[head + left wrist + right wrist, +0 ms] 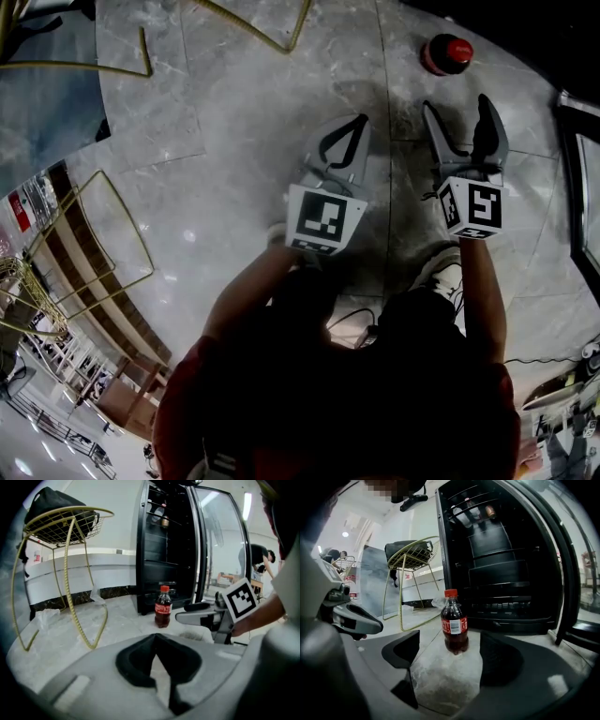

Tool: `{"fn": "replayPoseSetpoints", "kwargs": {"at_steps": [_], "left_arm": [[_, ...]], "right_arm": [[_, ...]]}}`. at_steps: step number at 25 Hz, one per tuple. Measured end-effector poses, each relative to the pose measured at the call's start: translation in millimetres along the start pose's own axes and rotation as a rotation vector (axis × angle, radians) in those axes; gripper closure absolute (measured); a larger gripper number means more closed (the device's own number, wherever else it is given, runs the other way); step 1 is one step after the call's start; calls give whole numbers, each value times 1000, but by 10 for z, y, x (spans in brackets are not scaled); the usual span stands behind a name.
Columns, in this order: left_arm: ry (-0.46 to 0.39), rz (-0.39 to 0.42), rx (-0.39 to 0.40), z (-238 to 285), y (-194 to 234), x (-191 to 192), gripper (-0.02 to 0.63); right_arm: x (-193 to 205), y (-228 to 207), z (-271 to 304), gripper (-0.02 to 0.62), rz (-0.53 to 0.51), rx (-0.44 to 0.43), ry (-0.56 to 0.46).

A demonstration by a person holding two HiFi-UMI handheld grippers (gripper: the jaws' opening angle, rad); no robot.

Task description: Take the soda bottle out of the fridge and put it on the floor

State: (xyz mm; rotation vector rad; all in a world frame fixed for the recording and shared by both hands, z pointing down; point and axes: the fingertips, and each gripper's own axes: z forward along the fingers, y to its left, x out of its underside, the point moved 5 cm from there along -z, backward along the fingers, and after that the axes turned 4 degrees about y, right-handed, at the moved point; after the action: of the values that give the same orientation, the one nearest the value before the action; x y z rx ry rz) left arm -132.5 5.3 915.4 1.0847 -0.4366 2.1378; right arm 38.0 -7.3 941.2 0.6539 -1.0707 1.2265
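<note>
Soda bottle (454, 625) is down, standing upright on the marble floor (244, 112) just in front of the open fridge (506, 550), red cap on top. The right gripper (457, 105) hovers low with its fingers spread wide, and the bottle sits just beyond their tips, in line with the gap and clear of both. Beside it, the left gripper (356, 124) has its fingers pressed together, tips meeting, holding nothing.
</note>
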Motion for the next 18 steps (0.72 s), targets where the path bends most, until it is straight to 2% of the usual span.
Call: {"fn": "replayPoseSetpoints", "kwargs": {"at_steps": [6, 11, 18], "left_arm": [[-32, -5, -4, -18, 0, -41, 606], [-15, -6, -4, -38, 10, -20, 606], [-15, -1, 0, -52, 8, -7, 606]], "right_arm": [[209, 220, -288, 209, 42, -28, 36], [322, 394, -367, 209, 71, -64, 87], [338, 373, -388, 209, 83, -59, 105]]}}
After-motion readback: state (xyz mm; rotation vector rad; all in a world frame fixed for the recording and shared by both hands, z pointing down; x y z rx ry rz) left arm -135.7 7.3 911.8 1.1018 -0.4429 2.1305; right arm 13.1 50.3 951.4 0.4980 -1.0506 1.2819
